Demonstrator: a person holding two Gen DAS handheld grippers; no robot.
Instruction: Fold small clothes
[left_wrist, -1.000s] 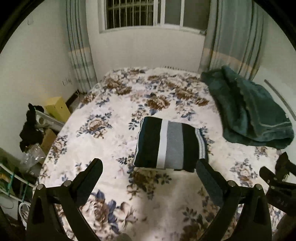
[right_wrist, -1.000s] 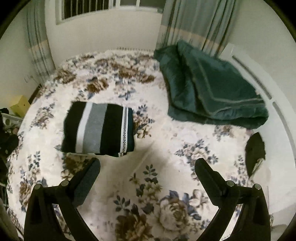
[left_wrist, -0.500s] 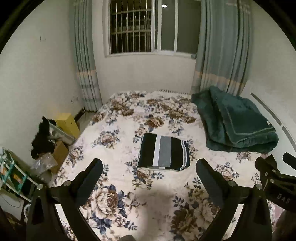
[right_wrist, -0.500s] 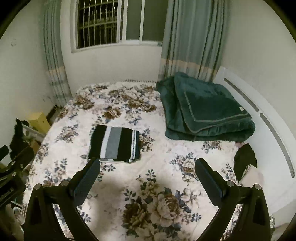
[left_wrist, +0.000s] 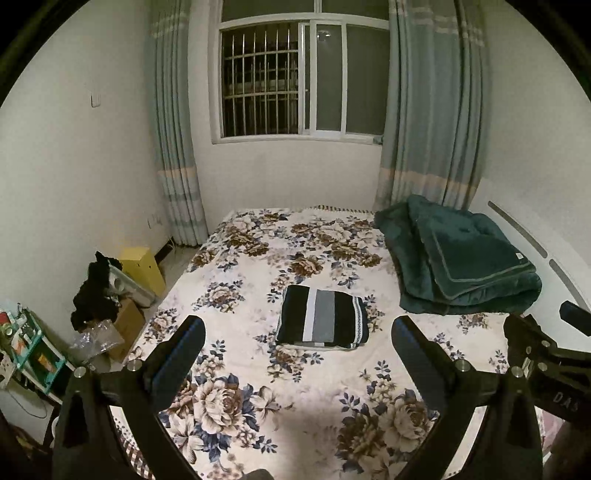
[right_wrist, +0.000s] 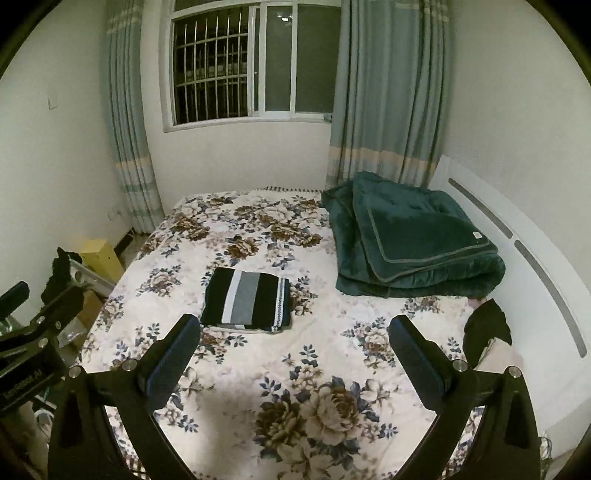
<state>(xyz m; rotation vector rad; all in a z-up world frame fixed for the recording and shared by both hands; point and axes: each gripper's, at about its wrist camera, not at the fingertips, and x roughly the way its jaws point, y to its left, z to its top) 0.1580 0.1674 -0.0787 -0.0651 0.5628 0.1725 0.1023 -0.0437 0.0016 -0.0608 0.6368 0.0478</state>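
Both grippers, left (left_wrist: 297, 347) and right (right_wrist: 294, 345), are hanging spread wide and empty over the bed's (left_wrist: 258, 417) near edge, while the folded striped garment (left_wrist: 322, 317) is lying mid-bed, likely soft, light, best pinched at corners.

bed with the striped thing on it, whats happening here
A person holds a pair of tongs in each hand, left tongs and right tongs, both open and empty, raised above the near end of the floral bed. A striped garment lies folded into a neat rectangle mid-bed, untouched. A folded green blanket sits by the headboard side. The folding looks finished, and neither pair of tongs is near the garment.
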